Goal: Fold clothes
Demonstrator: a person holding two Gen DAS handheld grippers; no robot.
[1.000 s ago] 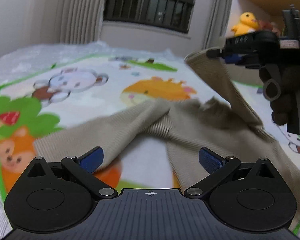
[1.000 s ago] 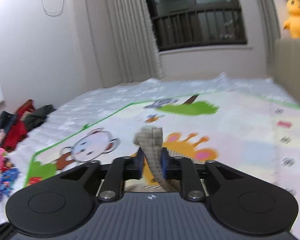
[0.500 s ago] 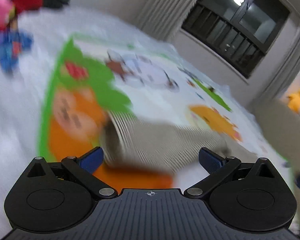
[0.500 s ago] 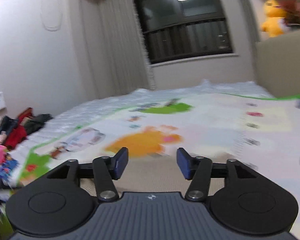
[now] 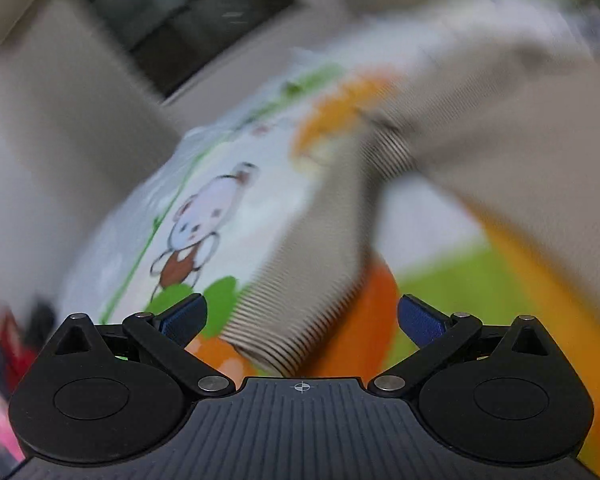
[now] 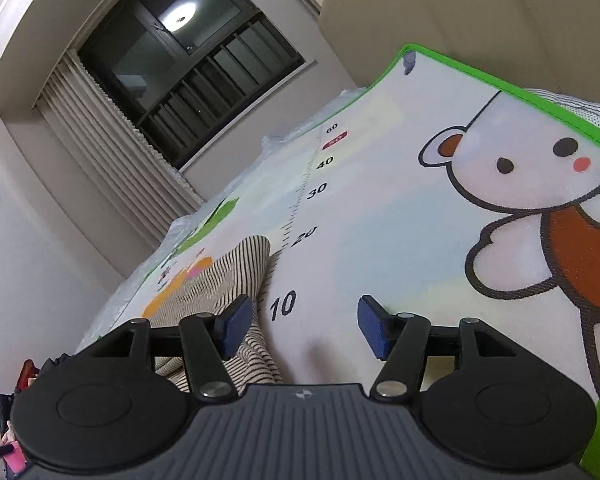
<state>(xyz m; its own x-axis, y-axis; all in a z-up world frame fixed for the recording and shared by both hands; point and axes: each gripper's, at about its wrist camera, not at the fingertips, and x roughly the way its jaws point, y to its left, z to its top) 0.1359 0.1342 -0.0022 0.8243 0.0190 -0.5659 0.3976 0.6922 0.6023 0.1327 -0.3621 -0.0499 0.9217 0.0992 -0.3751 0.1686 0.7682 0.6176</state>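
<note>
A beige ribbed garment (image 5: pixel 480 128) lies on the cartoon play mat (image 5: pixel 220 216). One sleeve (image 5: pixel 300 292) stretches toward my left gripper (image 5: pixel 302 320), which is open with the ribbed cuff between and just ahead of its blue pads; the view is blurred and tilted. In the right wrist view a striped-looking edge of the garment (image 6: pixel 220 280) lies at the left. My right gripper (image 6: pixel 304 328) is open and empty, low over the mat (image 6: pixel 380 220), its left pad (image 6: pixel 236 328) beside the cloth.
A dark window with bars (image 6: pixel 196 68) and pleated curtains (image 6: pixel 112 148) stand behind the mat. A beige sofa or wall (image 6: pixel 480 12) rises at the right past the mat's green edge (image 6: pixel 500 84). Clothes and toys (image 6: pixel 8 420) lie at the far left.
My right gripper has let go of the garment, opened and dropped low over the mat. My left gripper has swung and tilted, now facing the sleeve cuff.
</note>
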